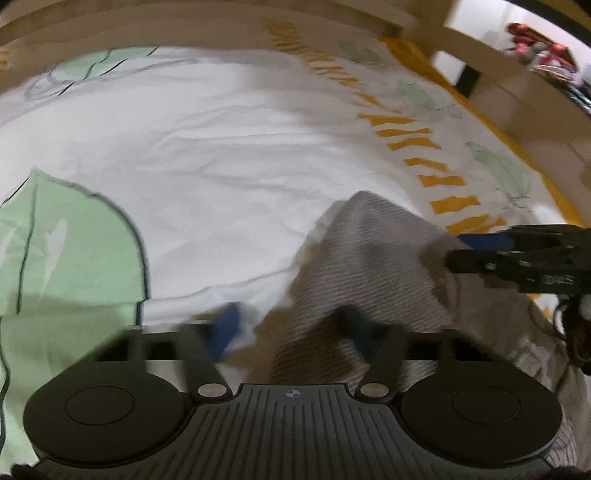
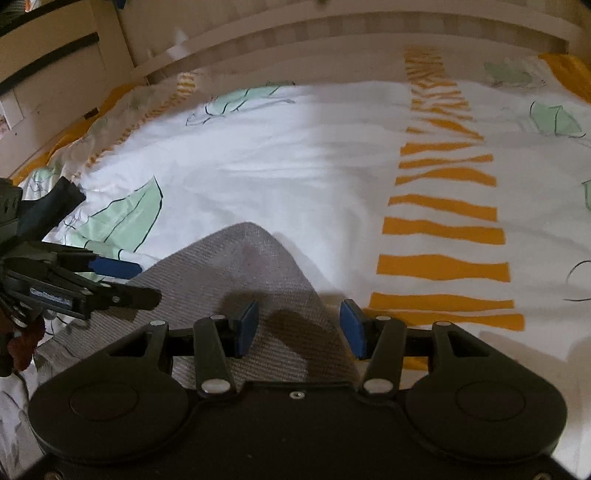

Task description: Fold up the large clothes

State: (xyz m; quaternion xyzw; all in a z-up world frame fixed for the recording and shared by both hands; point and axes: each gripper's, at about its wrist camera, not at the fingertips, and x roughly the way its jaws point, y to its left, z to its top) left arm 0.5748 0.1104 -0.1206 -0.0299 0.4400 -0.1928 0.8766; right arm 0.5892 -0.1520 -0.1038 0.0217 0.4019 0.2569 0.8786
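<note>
A grey ribbed garment (image 1: pixel 373 251) lies on a bed with a white sheet (image 1: pixel 207 147), its pointed end toward the headboard. It also shows in the right wrist view (image 2: pixel 255 266). My left gripper (image 1: pixel 295 328) is open, its blue pads on either side of the cloth's near part, and cloth drapes over the right pad. My right gripper (image 2: pixel 299 326) is open with the garment's edge between its blue pads. Each gripper shows in the other's view: the right one (image 1: pixel 476 254) from the right, the left one (image 2: pixel 125 284) from the left, both over the garment.
The sheet has green leaf prints (image 1: pixel 62 258) and a band of orange bars (image 2: pixel 443 236). A pale wooden headboard (image 2: pixel 332 33) runs along the far edge. A wooden unit (image 1: pixel 517 85) with colourful items stands at the right beyond the bed.
</note>
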